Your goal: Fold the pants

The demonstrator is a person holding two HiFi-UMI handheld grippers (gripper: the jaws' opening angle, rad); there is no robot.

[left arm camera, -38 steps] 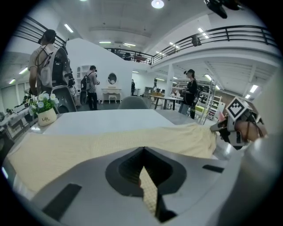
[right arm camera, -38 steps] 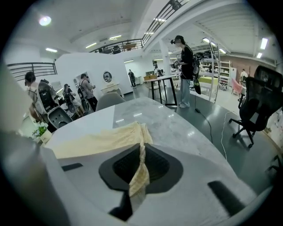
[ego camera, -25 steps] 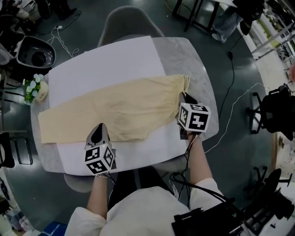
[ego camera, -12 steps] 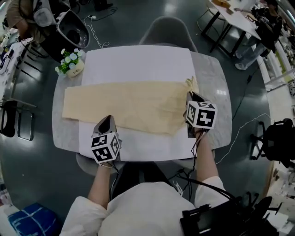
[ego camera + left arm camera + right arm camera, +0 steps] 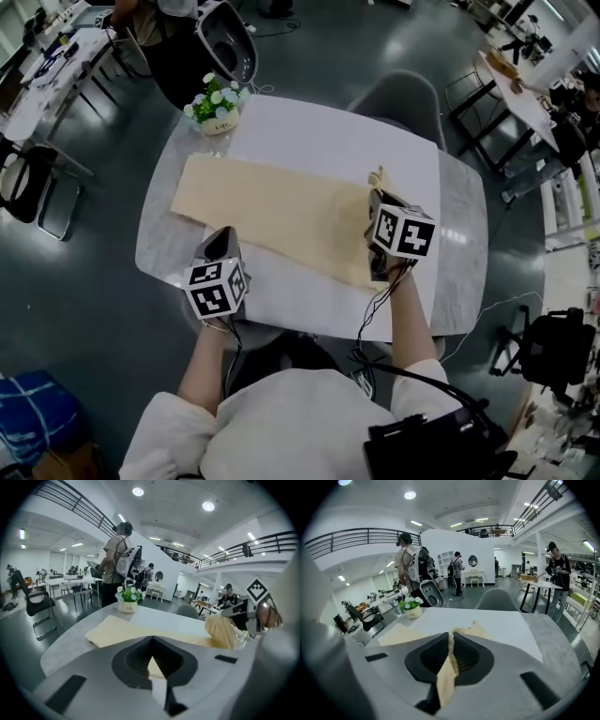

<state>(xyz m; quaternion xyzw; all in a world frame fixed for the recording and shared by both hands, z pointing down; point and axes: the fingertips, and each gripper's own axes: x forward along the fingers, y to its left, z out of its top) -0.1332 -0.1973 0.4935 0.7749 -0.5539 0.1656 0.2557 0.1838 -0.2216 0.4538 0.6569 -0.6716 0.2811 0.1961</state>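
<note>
- The fingers of the left gripper (image 5: 151,643) are closed together, with a small wedge of beige cloth pinched between them. It is the near edge of the pants (image 5: 281,211), about midway along their length.
- The fingers of the right gripper (image 5: 451,637) are clamped on a bunched fold of the same cloth at the wide waist end. A strip of it runs down between them, and the gathered corner stands up off the surface.
- Outward from both grips, the pants stretch as one long beige band across a white sheet (image 5: 319,141) on the grey desk (image 5: 459,244). The narrow leg end lies flat near the flower pot (image 5: 215,106), well apart from either gripper.
- An empty grey chair (image 5: 398,94) stands at the desk's far side.
- Progress, as I judge it: the pants read as a single band, so the legs may already lie one on the other, though the layers cannot be told apart.
- No end-to-end fold shows yet. With both grips on the near edge and waist, that fold seems to be just starting, and most of the folding is left.
</note>
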